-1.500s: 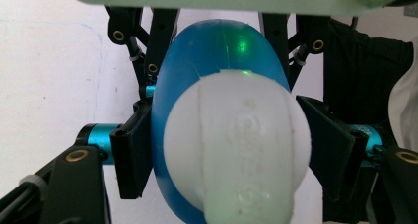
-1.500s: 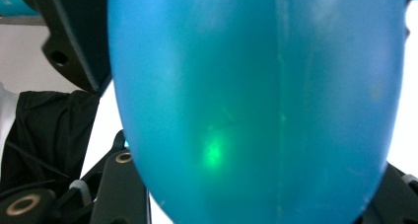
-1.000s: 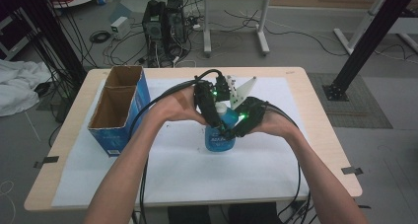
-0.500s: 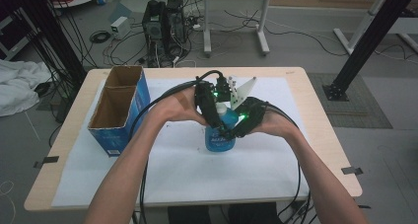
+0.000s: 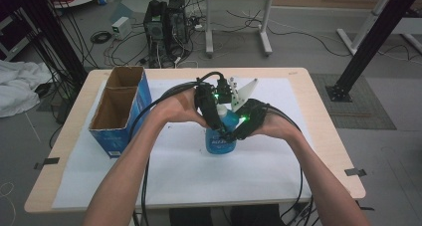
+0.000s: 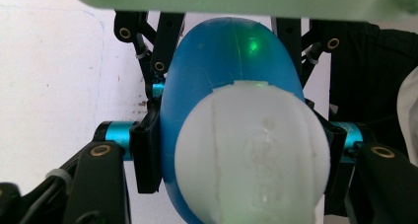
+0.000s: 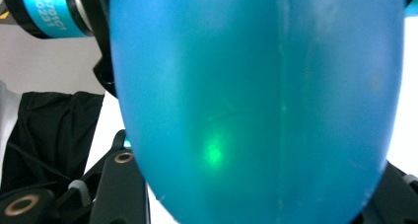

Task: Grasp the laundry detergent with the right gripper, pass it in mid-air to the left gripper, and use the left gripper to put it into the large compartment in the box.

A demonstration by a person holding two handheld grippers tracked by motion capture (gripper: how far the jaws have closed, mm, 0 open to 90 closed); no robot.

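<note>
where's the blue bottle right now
In the high view the blue bottle stands mid-table on the white sheet, between both grippers, right of the cardboard box.

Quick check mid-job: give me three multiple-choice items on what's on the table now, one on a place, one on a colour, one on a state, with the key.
1. Where does the cardboard box stand relative to the bottle?
A. At the table's left side
B. At the table's right side
C. On top of the bottle

2. What colour is the bottle's cap?
A. Red
B. White
C. Black

3. How does the left gripper stand toward the bottle?
A. Lying open on the table, apart from it
B. Inside the box
C. Shut on it, a jaw on each side

Answers:
1 A: in the high view the open box sits near the left edge, the bottle at the middle.
2 B: the left gripper view shows a white cap on the blue body.
3 C: the left gripper view shows both jaws pressed against the bottle's sides.
</note>
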